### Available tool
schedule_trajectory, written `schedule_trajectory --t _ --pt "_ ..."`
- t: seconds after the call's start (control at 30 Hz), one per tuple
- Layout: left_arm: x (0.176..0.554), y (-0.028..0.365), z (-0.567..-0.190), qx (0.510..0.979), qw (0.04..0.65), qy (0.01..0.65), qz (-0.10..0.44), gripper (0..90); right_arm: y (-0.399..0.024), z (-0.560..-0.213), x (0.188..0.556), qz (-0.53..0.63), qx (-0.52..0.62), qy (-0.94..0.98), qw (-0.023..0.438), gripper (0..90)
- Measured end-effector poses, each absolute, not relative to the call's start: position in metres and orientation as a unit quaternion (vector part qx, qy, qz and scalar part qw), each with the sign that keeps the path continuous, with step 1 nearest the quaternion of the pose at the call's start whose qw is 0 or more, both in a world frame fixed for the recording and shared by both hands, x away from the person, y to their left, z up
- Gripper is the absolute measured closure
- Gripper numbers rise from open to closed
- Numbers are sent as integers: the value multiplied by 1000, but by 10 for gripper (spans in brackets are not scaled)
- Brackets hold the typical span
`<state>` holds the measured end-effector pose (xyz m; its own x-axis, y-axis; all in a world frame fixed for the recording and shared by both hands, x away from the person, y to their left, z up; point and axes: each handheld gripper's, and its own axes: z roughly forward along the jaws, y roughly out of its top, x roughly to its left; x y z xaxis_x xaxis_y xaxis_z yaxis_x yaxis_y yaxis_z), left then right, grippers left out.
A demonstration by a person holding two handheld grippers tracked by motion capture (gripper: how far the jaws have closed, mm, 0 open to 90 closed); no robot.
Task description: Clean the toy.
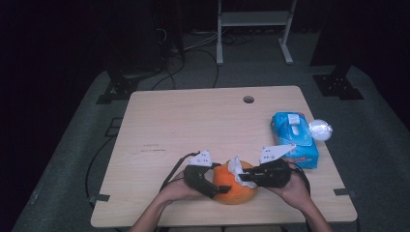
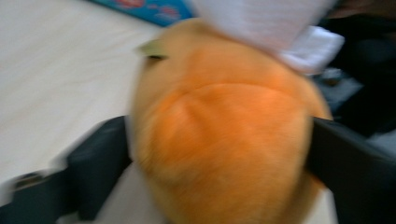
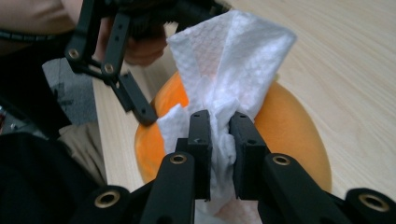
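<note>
Table (image 1: 193, 121) first: light wood, w/ a blue wipes pack (image 1: 296, 137) at its right edge. Near the front edge sits the orange fruit (image 1: 233, 186), big and round, between both hands. Left gripper (image 1: 212, 187) has it between its jaws, each jaw against a side of it. Right gripper (image 3: 219, 140) is clamped tight on a bunched white tissue (image 3: 233, 60), pressed onto the fruit's top.

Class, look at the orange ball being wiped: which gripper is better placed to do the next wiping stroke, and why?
Probably the right gripper: its jaws pinch the white tissue against the orange ball. The left gripper brackets the ball's sides, steadying it.
</note>
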<state>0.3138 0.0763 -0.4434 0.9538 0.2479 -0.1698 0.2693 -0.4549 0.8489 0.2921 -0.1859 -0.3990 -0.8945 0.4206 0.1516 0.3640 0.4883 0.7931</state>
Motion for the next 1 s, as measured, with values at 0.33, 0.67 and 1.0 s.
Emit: schedule_trajectory --t 0.33,0.67,1.0 --pt "310 76 -427 850 500 154 58 338 -166 -387 284 480 225 844 83 800" --pt "314 74 -437 854 490 169 42 257 -175 -393 286 478 263 830 117 798" --pt "315 77 -438 852 492 177 41 276 -162 -392 282 473 248 836 124 797"
